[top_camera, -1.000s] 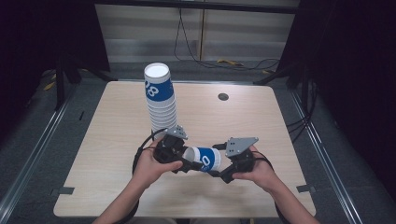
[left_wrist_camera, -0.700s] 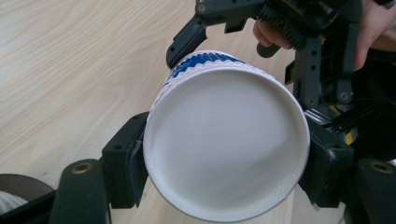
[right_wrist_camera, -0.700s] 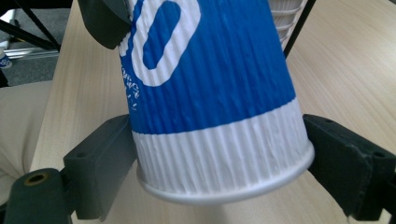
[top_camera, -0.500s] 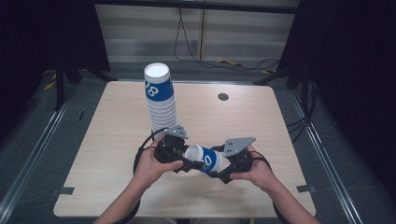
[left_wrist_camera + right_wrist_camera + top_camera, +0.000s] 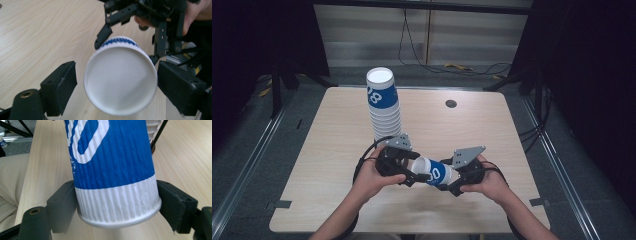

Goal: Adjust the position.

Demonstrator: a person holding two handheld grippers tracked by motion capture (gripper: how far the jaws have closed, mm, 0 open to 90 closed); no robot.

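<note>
1. In the high view, a blue-and-white paper cup (image 5: 435,172) is seen lying on its side above the near middle of the desk (image 5: 327,150), held between the two grippers. The left gripper (image 5: 412,176) is placed at the cup's white end and the right gripper (image 5: 453,181) at its other end. A tall stack of cups (image 5: 384,107) is seen standing upright on the desk just behind the left gripper, and a small dark round spot (image 5: 451,103) is seen farther back to the right.

2. In the left gripper view, the left gripper (image 5: 116,85) is seen with its jaws spread to either side of the cup's (image 5: 120,79) white bottom; they have just been opening, and a gap is visible between the left pad and the cup. The right gripper (image 5: 130,47) is seen beyond, closed around the cup's far end.

3. In the right gripper view, the right gripper (image 5: 117,203) is seen clamped on the cup (image 5: 112,165), both pads pressed against the white ribbed band near the rim. The desk (image 5: 47,162) is seen beneath.
</note>
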